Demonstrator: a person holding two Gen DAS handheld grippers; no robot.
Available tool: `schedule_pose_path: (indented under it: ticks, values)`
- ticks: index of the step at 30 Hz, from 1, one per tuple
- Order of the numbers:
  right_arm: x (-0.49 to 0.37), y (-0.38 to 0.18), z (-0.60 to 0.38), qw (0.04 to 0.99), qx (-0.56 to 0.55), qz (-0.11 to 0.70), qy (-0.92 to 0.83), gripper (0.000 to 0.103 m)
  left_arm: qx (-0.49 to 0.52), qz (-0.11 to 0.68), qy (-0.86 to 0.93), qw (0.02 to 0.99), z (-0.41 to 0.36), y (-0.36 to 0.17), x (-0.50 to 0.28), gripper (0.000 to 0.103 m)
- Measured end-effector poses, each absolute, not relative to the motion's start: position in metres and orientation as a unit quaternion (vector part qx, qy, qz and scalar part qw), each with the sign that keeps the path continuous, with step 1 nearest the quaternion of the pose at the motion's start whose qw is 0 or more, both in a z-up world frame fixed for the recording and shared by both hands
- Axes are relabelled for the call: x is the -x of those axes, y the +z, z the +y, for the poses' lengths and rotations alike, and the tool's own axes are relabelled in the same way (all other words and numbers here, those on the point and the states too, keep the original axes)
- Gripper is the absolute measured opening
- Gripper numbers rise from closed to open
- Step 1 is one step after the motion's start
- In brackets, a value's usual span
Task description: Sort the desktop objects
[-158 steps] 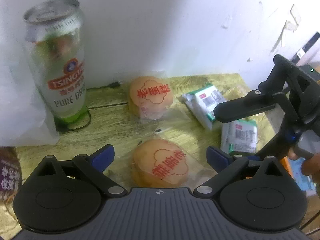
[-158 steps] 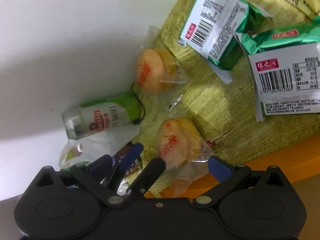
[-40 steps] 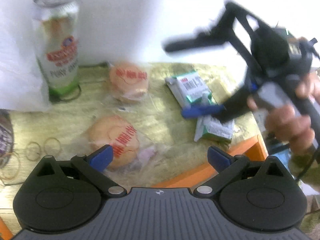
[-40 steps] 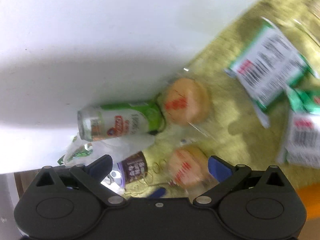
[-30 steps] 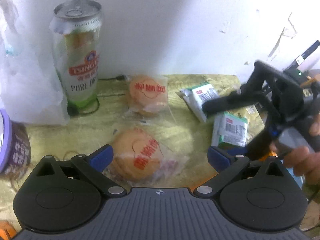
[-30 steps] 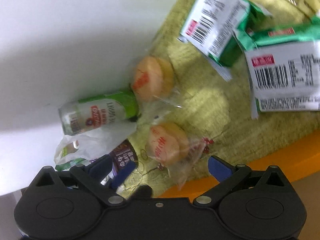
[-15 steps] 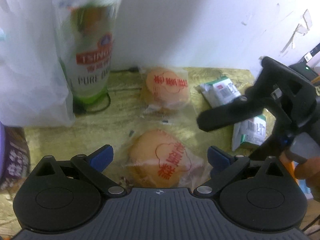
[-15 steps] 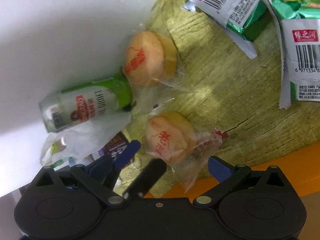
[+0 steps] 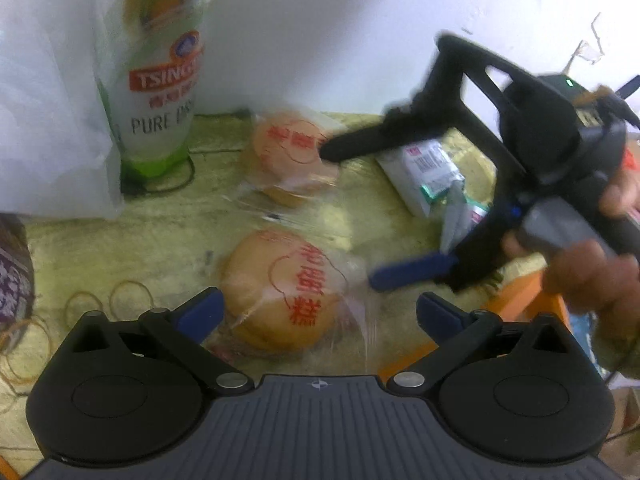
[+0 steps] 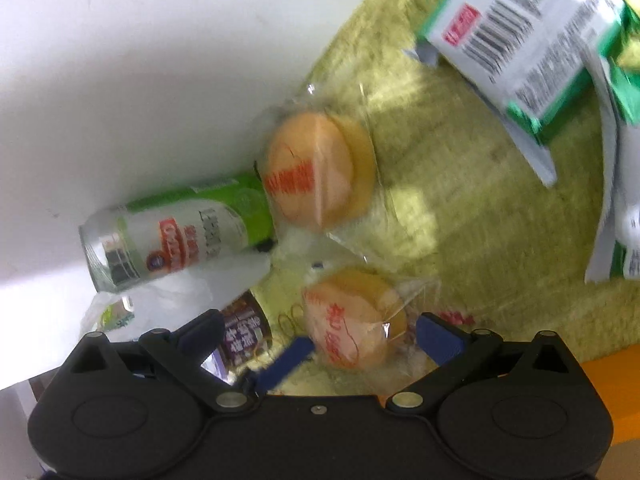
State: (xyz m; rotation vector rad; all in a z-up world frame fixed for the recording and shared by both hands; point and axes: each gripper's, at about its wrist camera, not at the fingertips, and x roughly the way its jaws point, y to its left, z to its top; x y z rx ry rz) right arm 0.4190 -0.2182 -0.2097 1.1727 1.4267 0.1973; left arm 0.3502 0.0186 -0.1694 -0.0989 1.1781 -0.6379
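Since half a second earlier, the right gripper (image 9: 352,212) had swung in across the mat, its upper finger reaching over the far cake (image 9: 294,160) and its blue-tipped lower finger coming down just beside the near cake (image 9: 284,290). Both devices stood with their fingers spread wide and nothing between them — neither had taken hold of anything yet.

From the left wrist view, the left gripper (image 9: 318,312) sat low and close, its blue pads (image 9: 200,312) flanking the near cake, which lay in its clear wrapper on the yellow-green mat (image 9: 168,232). That straddling stance suggested the near cake was the left side's target. The right gripper (image 10: 318,332), seen from its own camera, pointed toward the same pair of cakes, so the two tools crowded one small patch, and a clash of fingers looked possible.

The beer can (image 9: 152,72) stood upright at the back against the wall beside a white plastic bag (image 9: 48,120), well clear of the action. Two green snack packets (image 10: 532,48) lay together at the mat's right side, perhaps already grouped. Loose rubber bands (image 9: 108,304) lay near the left pad.
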Motion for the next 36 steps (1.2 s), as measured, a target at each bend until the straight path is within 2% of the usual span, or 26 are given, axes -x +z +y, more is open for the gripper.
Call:
schedule_pose_path:
  ticks: [15,22,36]
  values:
    - [-0.408,-0.192,-0.219,0.636,-0.460,0.611,0.101,0.103,0.052,0.538,-0.271,0.797,0.028,-0.161,-0.345,0.103]
    - [-0.390,-0.203,-0.222,0.628,-0.456,0.626,0.082,0.103,0.039,0.524,-0.239,0.816,0.029,-0.167,-0.353,0.102]
    - [-0.407,-0.223,-0.218,0.618,-0.448,0.639,0.096,0.101,0.083,0.557,-0.222,0.796,0.025,-0.187,-0.355,0.091]
